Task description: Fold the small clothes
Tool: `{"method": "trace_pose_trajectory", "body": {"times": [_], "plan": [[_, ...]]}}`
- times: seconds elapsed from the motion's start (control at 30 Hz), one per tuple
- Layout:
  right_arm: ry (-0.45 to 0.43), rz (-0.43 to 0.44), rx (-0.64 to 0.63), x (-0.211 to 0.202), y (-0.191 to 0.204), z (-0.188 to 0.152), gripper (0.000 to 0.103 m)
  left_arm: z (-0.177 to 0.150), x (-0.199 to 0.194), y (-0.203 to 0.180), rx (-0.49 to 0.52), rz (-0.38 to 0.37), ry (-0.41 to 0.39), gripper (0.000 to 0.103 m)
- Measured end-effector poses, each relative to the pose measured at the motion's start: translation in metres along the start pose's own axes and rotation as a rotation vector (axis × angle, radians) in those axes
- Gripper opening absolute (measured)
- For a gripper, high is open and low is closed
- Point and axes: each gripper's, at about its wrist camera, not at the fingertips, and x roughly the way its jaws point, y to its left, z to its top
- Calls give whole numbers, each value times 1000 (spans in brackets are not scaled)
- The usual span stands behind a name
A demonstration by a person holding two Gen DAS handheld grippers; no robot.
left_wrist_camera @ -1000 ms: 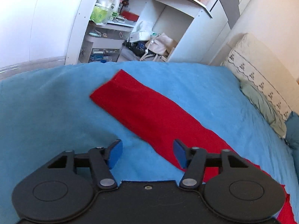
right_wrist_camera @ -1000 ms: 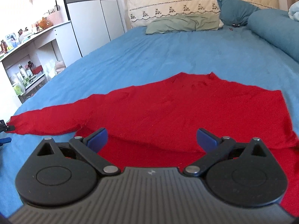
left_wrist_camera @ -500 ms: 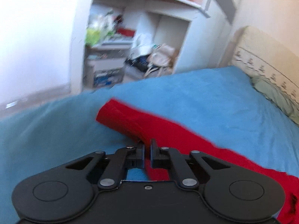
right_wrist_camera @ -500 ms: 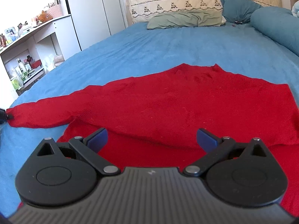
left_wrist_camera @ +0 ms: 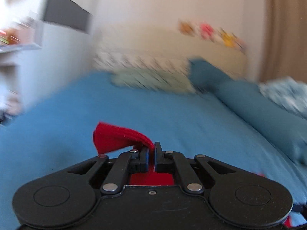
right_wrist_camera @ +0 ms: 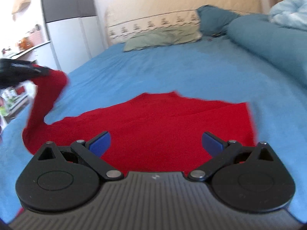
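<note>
A red sweater (right_wrist_camera: 165, 122) lies flat on the blue bed (right_wrist_camera: 172, 71). My left gripper (left_wrist_camera: 151, 157) is shut on the end of its red sleeve (left_wrist_camera: 115, 138) and holds it lifted above the bed. In the right wrist view the left gripper (right_wrist_camera: 17, 71) shows at the far left with the sleeve (right_wrist_camera: 46, 95) hanging from it in an arc. My right gripper (right_wrist_camera: 155, 143) is open and empty, low over the sweater's near hem.
Pillows (right_wrist_camera: 163, 36) and a beige headboard (right_wrist_camera: 182, 2) lie at the far end. A rolled blue duvet (right_wrist_camera: 268, 42) runs along the right side. A white wardrobe (right_wrist_camera: 67, 28) and shelves (right_wrist_camera: 23, 46) stand to the left of the bed.
My left gripper shut on the sleeve end, lifted it off the bed and swung round toward the headboard. My right gripper stayed open over the hem.
</note>
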Motion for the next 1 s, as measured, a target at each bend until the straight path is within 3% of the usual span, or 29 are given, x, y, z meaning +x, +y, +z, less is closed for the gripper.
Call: {"method": "trace_pose_trajectory", "body": {"times": [0.1,0.2,0.3,0.4,0.43,0.47,0.53,0.57,0.73,0.93,1.0], "plan": [[-3,-68,-8,-8,-29,2,103,-45,46,-52,16,-57,151,5],[15,-92,-11,-11,-53,-1,103,-87,68,-80,52,-63,254,5],[21,-90,-19,-12,-66,-5,103,-107,71,-89,88,-45,275,5],[21,-81,-13,-9,-69,-7,103,-108,70,-83,82,-54,264,10],[20,-76,-5,-8,-69,-7,103,-104,70,-79,71,-57,265,25],[20,-72,3,-7,-67,-5,103,-103,67,-78,62,-63,258,49],[15,-60,9,-7,-67,-1,103,-97,54,-74,66,-71,227,77],[8,-54,9,-8,-65,2,103,-93,43,-71,78,-59,207,84],[-26,8,-66,-9,-47,22,103,-77,-18,-35,73,42,144,103],[44,75,-208,32,1,26,103,-91,-45,32,-10,220,93,103],[68,85,-282,56,23,20,103,-94,-39,54,-81,250,127,103]]}}
